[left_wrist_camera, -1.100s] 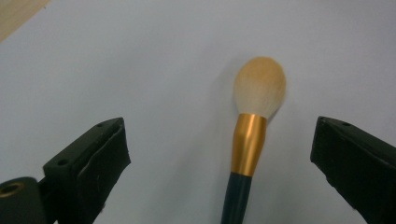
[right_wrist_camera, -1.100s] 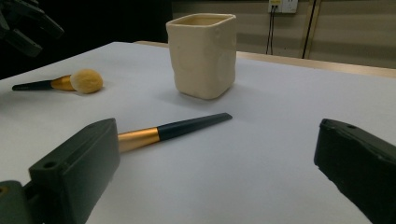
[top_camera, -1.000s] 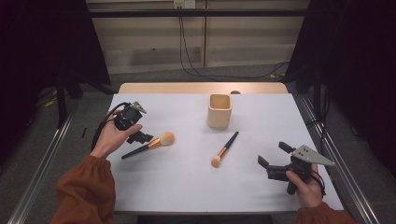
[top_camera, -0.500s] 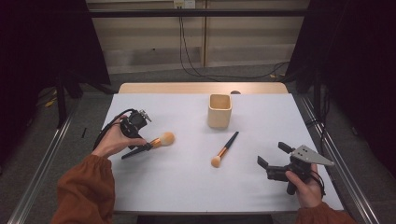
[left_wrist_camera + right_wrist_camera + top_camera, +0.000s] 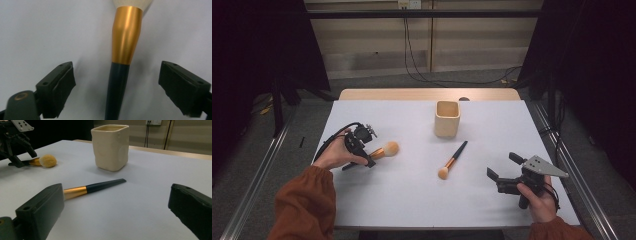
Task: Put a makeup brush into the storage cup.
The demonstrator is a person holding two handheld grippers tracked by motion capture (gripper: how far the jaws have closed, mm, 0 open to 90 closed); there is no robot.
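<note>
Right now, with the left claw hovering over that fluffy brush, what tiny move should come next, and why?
Probably close the left gripper on the large brush. Its dark handle lies between the jaws, which have just been closing but still stand clear of it on both sides.

At the left of the frame, the left gripper is lowered over the dark handle of a fluffy brush lying on the white counter; its jaws have just been closing, with the handle between them, though contact cannot be made out from this high. Near the middle of the frame a slimmer brush lies slanted, its bristle end toward the lower edge and its handle tip pointing up toward a cream square cup, which stands upright just above it. At the lower right the right gripper is held in a hand, well apart from both brushes, its jaws spread and pointing left.
</note>
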